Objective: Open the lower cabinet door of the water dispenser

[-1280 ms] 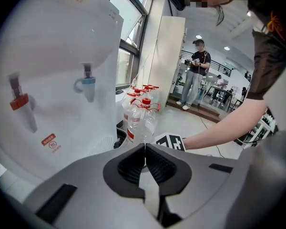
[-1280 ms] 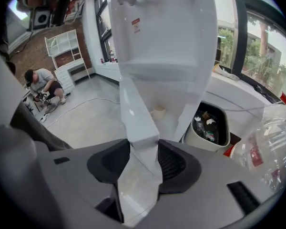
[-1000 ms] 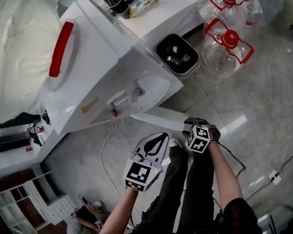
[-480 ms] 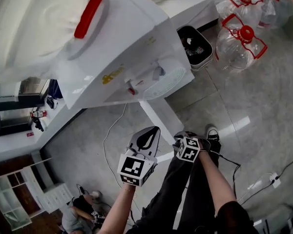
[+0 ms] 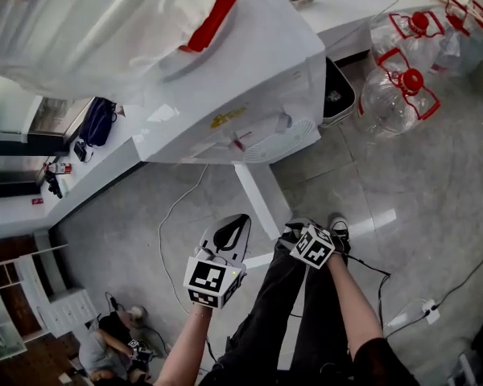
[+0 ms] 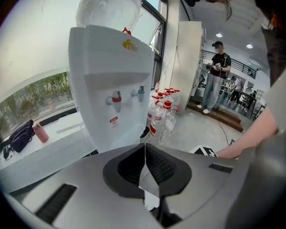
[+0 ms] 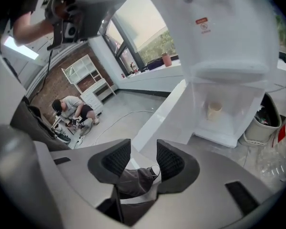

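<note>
Grey plastic jaws of the left gripper [image 6: 144, 151] sit pressed together with nothing in them, nearest of all, above the person's legs. Just right of it, the right gripper [image 7: 143, 149] has its jaws apart and bare; only a trouser leg and a shoe show beyond the gap. Neither gripper touches the dispenser.

Just beyond both, the lower cabinet door [image 5: 260, 195] stands swung out toward the person, its near edge close to the right gripper and its far end at the water dispenser [image 5: 249, 87]. The lower compartment [image 7: 224, 113] lies exposed, with a pale cup-like thing inside. Farther right, empty water bottles [image 5: 398, 95] stand on the floor.

I judge the opening itself to be done. At most, the next move is a light push on the door's near edge to widen it, with the jaws kept clear of the panel.
</note>
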